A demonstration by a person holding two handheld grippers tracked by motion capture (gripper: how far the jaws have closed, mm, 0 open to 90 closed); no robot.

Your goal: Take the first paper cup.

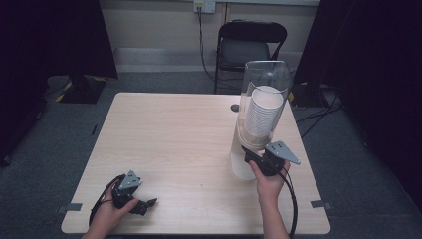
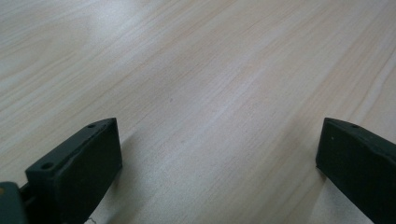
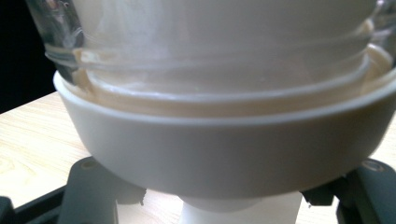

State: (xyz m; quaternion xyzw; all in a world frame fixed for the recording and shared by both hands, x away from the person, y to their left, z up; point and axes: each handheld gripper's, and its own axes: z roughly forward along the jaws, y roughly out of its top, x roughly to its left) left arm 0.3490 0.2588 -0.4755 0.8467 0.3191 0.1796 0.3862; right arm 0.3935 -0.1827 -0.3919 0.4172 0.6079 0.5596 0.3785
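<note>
A tall clear tube (image 1: pixel 266 79) holding a stack of white paper cups (image 1: pixel 263 112) stands at the table's right side on a white lower part (image 1: pixel 242 167). My right gripper (image 1: pixel 247 152) reaches in at the tube's base from the near side. In the right gripper view a wide white collar (image 3: pixel 224 154) sits just above the jaws. Below it a narrow white piece (image 3: pixel 240 212) hangs between them, with a gap showing on the left side, so my right gripper (image 3: pixel 223 198) is open. My left gripper (image 1: pixel 149 203) rests on the table at the near left, its jaws (image 2: pixel 219 154) wide apart over bare wood.
The light wooden table (image 1: pixel 174 134) is bare across its middle and left. A black folding chair (image 1: pixel 249 47) stands behind the far edge. Dark curtains hang at both sides, and cables lie on the grey carpet at the right.
</note>
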